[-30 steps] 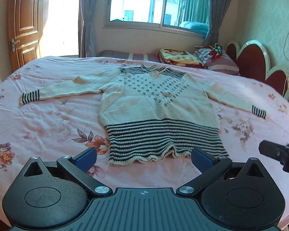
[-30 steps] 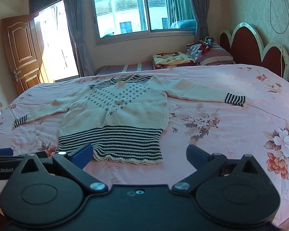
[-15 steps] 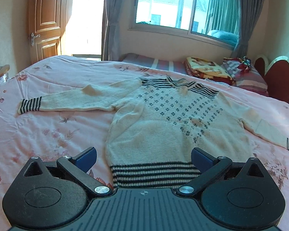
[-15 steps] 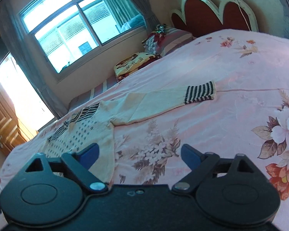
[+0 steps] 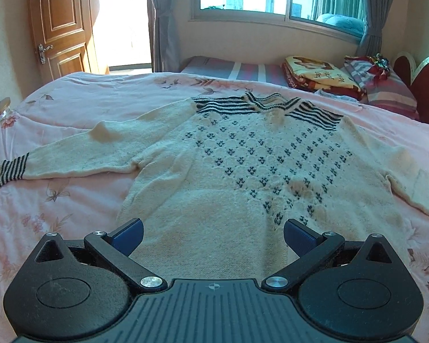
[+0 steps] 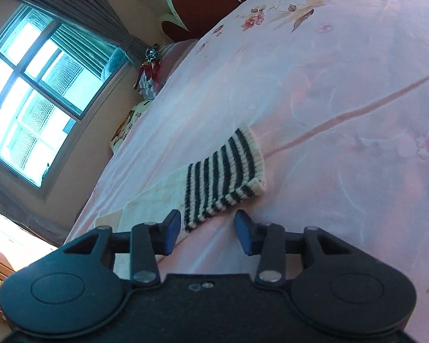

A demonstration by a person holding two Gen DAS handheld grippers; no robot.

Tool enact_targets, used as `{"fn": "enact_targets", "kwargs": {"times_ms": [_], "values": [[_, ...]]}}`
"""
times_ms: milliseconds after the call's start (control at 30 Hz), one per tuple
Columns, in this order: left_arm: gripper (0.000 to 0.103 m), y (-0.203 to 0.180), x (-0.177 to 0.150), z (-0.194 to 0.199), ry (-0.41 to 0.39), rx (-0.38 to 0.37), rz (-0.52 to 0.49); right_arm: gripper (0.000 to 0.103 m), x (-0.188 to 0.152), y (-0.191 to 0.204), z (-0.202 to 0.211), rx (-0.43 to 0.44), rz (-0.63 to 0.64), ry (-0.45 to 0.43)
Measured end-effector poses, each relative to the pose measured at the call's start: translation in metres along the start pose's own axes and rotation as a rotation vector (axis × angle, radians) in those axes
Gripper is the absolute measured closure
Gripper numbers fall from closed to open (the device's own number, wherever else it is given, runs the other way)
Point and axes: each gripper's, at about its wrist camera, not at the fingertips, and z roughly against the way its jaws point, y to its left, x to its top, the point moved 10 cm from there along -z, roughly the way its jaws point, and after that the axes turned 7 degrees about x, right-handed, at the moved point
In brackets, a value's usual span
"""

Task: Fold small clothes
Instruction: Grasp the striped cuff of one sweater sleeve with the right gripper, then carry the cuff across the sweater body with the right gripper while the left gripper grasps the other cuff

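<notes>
Moved in over the last second: from a standoff at the hem to low over the sweater [image 5: 214, 188], spread flat and face up on the pink floral bedspread [image 5: 71, 103]. Left gripper [image 5: 213, 233] now above the lower body of the knit, jaws wide, holding nothing. Right gripper [image 6: 207, 233] swung away to the far sleeve, tilted, jaws narrowed somewhat but apart, bracketing the near edge of the striped cuff [image 6: 224, 175]; no grip yet, contact unclear. Probably the first fold starting: sleeve to be drawn in across the body. Left view alone gives the whole garment: collar, dotted chest, other sleeve stretched toward the door [image 5: 60, 25]. Right view alone gives the cuff close up, lying flat, plus the headboard [image 6: 203, 3]; body out of frame there.
</notes>
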Motion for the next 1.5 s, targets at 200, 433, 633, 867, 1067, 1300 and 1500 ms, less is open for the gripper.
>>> {"fn": "enact_targets", "kwargs": {"times_ms": [200,433,633,867,1067,1300,1500], "values": [[0.000,0.009,0.008,-0.021,0.007,-0.014,0.022,0.076,0.006,0.009,-0.017,-0.036,0.055,-0.032],[0.000,0.027,0.026,-0.058,0.021,-0.153,0.077,0.095,-0.005,0.069,-0.034,-0.044,0.313,-0.022],[0.000,0.036,0.049,-0.108,0.076,-0.256,0.106,0.095,-0.085,0.189,-0.053,0.159,0.605,0.093],[0.000,0.051,0.072,-0.118,0.064,-0.322,0.092,0.095,-0.211,0.262,-0.097,0.286,0.720,0.302],[0.014,0.025,0.071,-0.117,0.100,-0.467,0.096,0.067,-0.251,0.277,-0.075,0.345,0.809,0.343],[0.041,-0.064,0.058,-0.124,0.210,-0.648,0.095,0.065,-0.207,0.234,-0.035,0.271,0.702,0.263],[0.041,-0.111,0.057,-0.135,0.245,-0.649,0.098,0.067,-0.171,0.202,-0.029,0.216,0.531,0.204]]}}
